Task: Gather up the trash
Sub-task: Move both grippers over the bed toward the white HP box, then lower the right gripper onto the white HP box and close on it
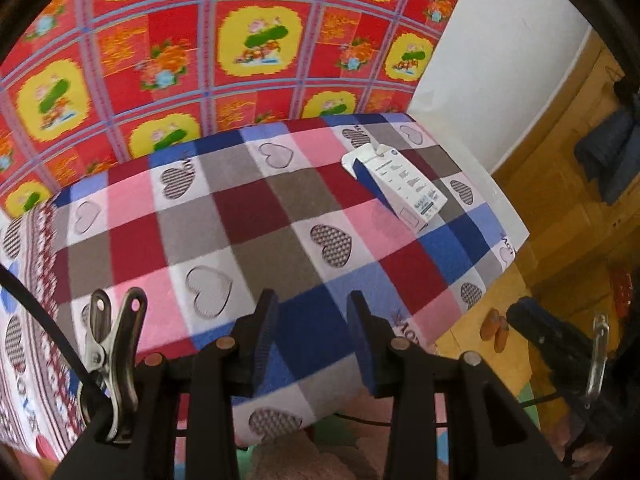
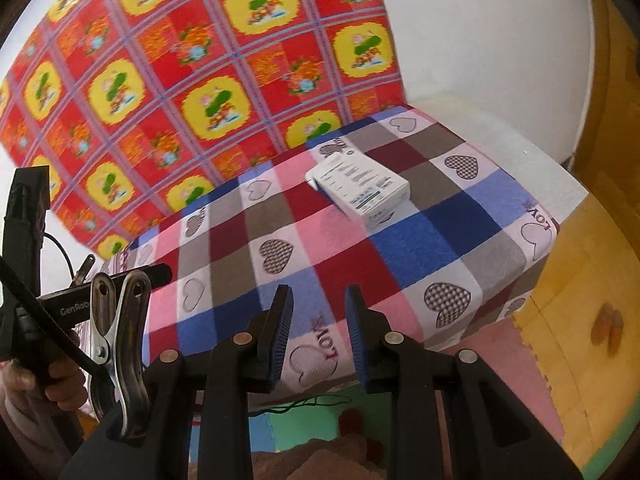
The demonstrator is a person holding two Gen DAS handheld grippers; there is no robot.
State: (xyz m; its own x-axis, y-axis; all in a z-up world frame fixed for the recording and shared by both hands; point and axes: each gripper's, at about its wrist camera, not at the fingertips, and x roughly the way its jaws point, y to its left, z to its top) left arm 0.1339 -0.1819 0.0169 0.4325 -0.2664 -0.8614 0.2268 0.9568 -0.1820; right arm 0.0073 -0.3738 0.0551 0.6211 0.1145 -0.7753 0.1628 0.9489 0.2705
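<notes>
both grippers' fingers (image 1: pixel 267 322) spread, empty, above checked heart cloth (image 1: pixel 256 220) bearing a white carton (image 1: pixel 400 184).

A checked blanket (image 1: pixel 248 216) with heart prints in pink, maroon, grey and blue covers the tabletop. Behind it hangs a red cloth (image 1: pixel 192 40) patterned with yellow flower panels, beside a white wall (image 1: pixel 500 60). To the right stands a yellow wooden door (image 1: pixel 560 184). Below lie coloured foam floor mats (image 2: pixel 560 320), and a pair of orange slippers (image 2: pixel 608 326) rests on the yellow one.
</notes>
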